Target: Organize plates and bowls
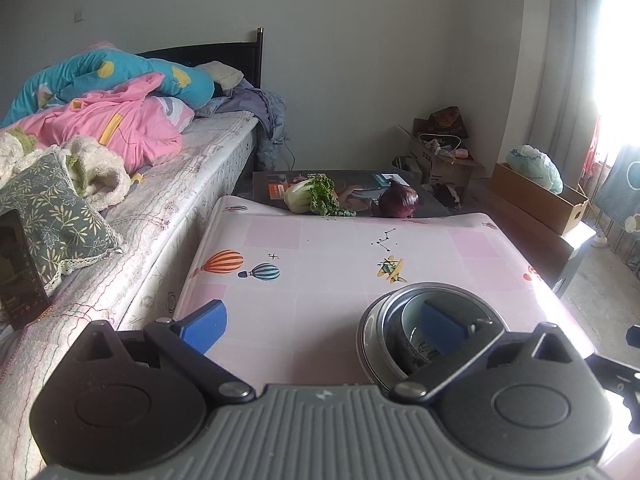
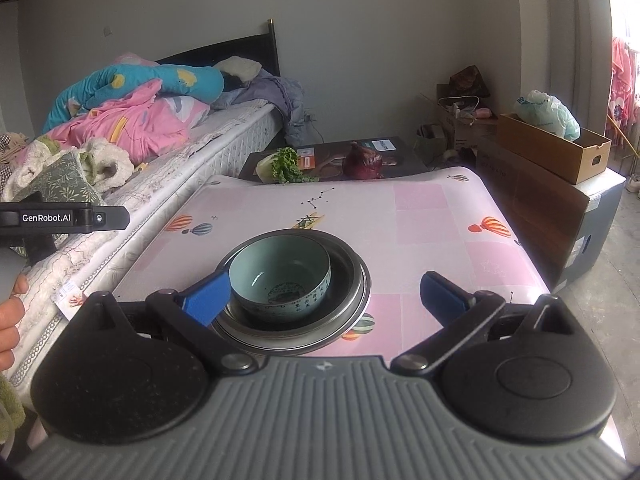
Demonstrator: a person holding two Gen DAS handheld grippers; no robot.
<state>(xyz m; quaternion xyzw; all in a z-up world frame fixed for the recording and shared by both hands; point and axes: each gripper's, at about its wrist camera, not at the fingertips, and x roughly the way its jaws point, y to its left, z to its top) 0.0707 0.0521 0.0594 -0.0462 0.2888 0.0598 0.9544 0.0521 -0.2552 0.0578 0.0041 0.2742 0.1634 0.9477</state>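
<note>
Nearest the right wrist camera, the right gripper point(image 2: 324, 296) is spread wide and holds nothing, its left blue pad almost at the rim of the steel bowls point(image 2: 352, 280) while the other pad stands well apart over the tablecloth point(image 2: 420, 216). The left gripper point(image 1: 324, 320) is likewise wide apart and empty, one pad hanging over the stack, though whether it touches anything I cannot tell. The pale green ceramic bowl point(image 2: 282, 276) sits mouth-up inside the nested steel bowls, near the front of the table, leaning slightly toward the camera; being round, it has no long axis, only an upright one. The risk, as I judge it, is a pad nudging the steel rim and sliding the whole stack, or a pinch on the thin ceramic lip slipping. Farther back lie a cabbage point(image 2: 280, 166) and a red onion point(image 2: 366, 166).
</note>
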